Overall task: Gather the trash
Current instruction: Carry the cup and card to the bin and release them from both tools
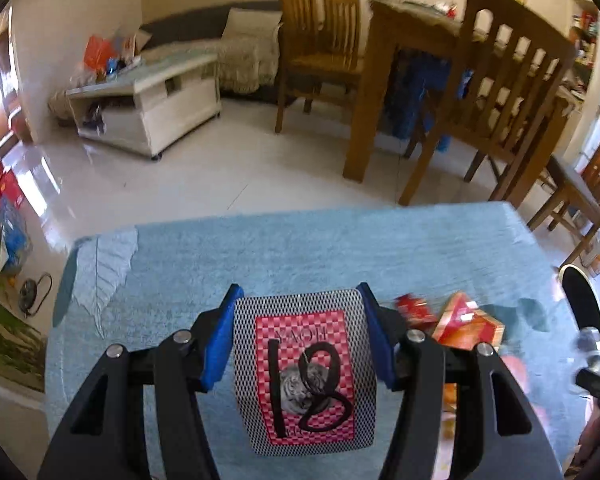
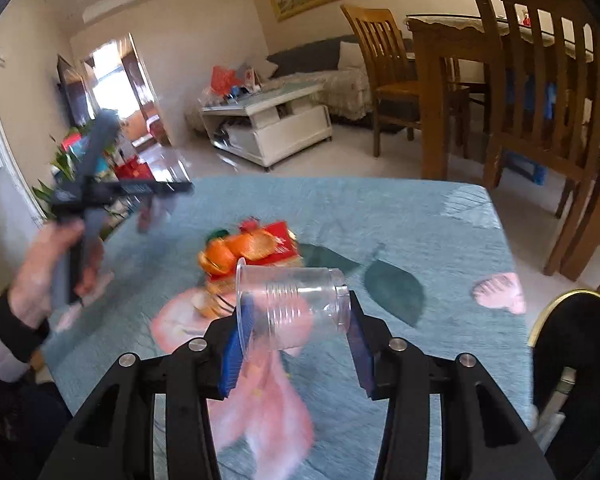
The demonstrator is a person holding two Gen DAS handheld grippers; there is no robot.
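My left gripper (image 1: 300, 298) is shut on a playing card (image 1: 305, 376) with a mesh border, a red checked back and "18" written in black, held above the blue tablecloth (image 1: 300, 248). My right gripper (image 2: 300, 312) is shut on a clear plastic cup (image 2: 296, 300) lying sideways between the blue pads. Orange peel (image 2: 236, 252) and a red box (image 2: 280, 236) lie in a pile just beyond the cup. The same pile shows in the left wrist view (image 1: 460, 324) to the right of the card. The left gripper's handle (image 2: 88, 196), blurred, is up at the left in a hand.
A black bin with a gold rim (image 2: 572, 344) stands at the table's right edge, also in the left wrist view (image 1: 582, 300). Wooden chairs (image 2: 540, 120) and a dining table (image 1: 400, 40) stand beyond. A white coffee table (image 1: 148, 108) sits further back.
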